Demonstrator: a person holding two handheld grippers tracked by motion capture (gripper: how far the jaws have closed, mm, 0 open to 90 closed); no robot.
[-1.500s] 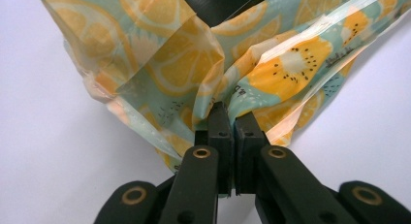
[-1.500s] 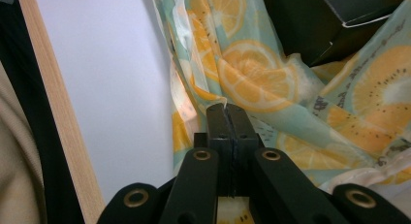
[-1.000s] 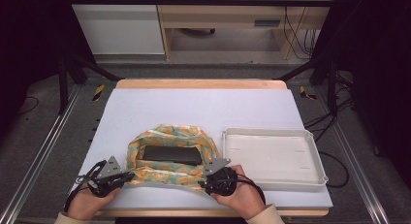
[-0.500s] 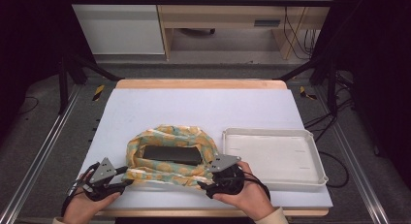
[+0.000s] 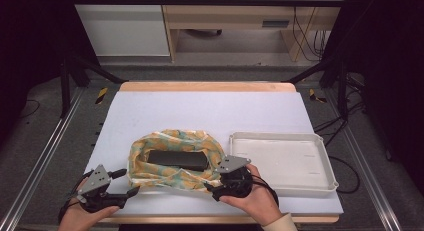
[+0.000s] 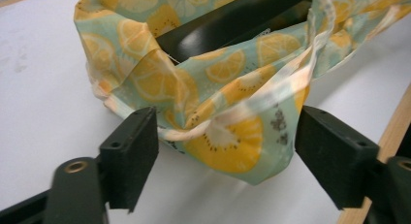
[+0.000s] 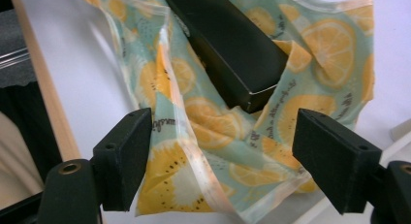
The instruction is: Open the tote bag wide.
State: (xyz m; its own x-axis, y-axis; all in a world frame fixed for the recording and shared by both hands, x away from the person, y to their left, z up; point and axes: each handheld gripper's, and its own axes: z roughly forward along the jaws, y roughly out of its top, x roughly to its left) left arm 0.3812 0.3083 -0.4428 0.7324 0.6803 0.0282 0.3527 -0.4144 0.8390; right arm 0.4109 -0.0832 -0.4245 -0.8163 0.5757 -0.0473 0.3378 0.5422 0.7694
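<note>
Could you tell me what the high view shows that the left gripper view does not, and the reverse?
High view alone: the shallow white plastic tray right of the bag, the right gripper, and both hands.

Left gripper view alone: the citrus-slice print on the bag, and the pale seam strip lying loose between its own open black jaws, which have just been opening.

Both: the teal-and-orange plastic bag on the white table, with the flat black box inside it.

Far half of mat (image 5: 210, 111) free; tray (image 5: 280, 163) (right) crowds bag (image 5: 172, 161); narrow gap between.
</note>
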